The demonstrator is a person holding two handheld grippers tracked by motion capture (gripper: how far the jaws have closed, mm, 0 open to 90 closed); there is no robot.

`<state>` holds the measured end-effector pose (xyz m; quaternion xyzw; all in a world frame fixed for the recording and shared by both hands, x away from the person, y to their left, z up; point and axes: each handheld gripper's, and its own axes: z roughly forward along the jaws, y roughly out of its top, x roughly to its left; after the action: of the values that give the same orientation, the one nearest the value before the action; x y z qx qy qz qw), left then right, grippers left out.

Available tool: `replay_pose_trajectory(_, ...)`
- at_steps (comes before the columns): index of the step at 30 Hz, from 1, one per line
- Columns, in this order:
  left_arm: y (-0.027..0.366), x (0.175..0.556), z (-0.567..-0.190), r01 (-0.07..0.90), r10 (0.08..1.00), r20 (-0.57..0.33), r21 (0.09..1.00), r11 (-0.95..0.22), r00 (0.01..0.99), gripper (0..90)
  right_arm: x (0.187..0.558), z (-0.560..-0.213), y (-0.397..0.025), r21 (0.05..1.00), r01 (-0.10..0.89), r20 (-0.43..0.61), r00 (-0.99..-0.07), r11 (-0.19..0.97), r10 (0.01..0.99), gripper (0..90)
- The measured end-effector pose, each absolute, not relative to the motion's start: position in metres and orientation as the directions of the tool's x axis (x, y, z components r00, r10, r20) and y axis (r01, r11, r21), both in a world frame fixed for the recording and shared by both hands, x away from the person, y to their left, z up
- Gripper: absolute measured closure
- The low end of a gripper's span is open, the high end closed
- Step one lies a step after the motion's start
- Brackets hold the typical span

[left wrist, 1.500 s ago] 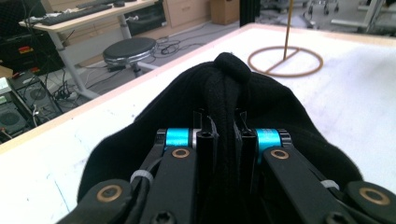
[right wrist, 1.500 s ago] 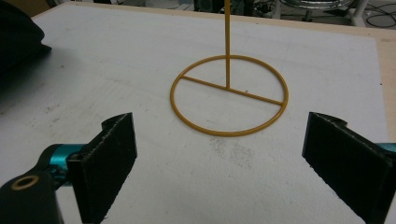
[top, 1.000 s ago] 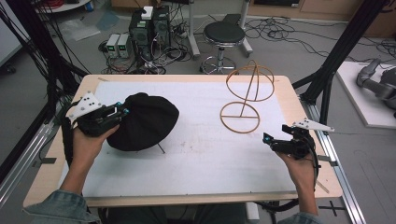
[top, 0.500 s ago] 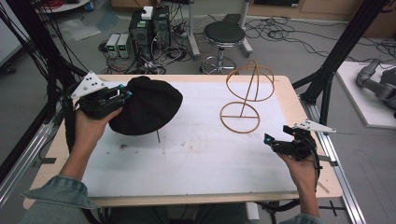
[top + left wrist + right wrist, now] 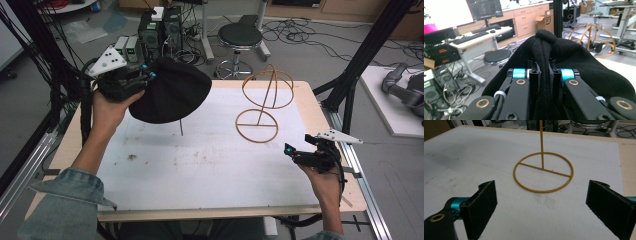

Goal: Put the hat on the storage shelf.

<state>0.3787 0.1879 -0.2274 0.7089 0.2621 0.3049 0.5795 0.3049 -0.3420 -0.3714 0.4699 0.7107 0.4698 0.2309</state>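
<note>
A black knit hat hangs in the air above the table's far left corner, with my left gripper shut on its edge. In the left gripper view the hat bunches between the two closed jaws of the left gripper. A yellow wire hat stand is upright at the table's far right, its ring base flat on the white mat. My right gripper rests low near the right edge, open, and the right gripper points at the stand's base with nothing between its pads.
The table carries a white mat with a few dark smudges at the left. A round black stool, computer cases and loose cables sit on the floor behind. Black frame posts rise at both sides.
My left gripper has lifted the black hat off the mat and carried it up and toward the far left. The right gripper has stayed put, open.
</note>
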Motion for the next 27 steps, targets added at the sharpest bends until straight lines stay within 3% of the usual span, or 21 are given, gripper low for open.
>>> replay_pose_trajectory(12,0.145,0.4,-0.2,-0.018,0.678,0.144,0.982,-0.189,0.721,83.3,0.305,-0.371,-0.339,0.887,0.444,0.111,-0.465,0.123,0.879,9.7)
replay_pose_trajectory(27,0.117,0.425,-0.196,-0.033,0.657,0.098,0.993,-0.111,0.748,83.3,0.304,-0.368,-0.339,0.892,0.439,0.125,-0.47,0.109,0.874,9.7)
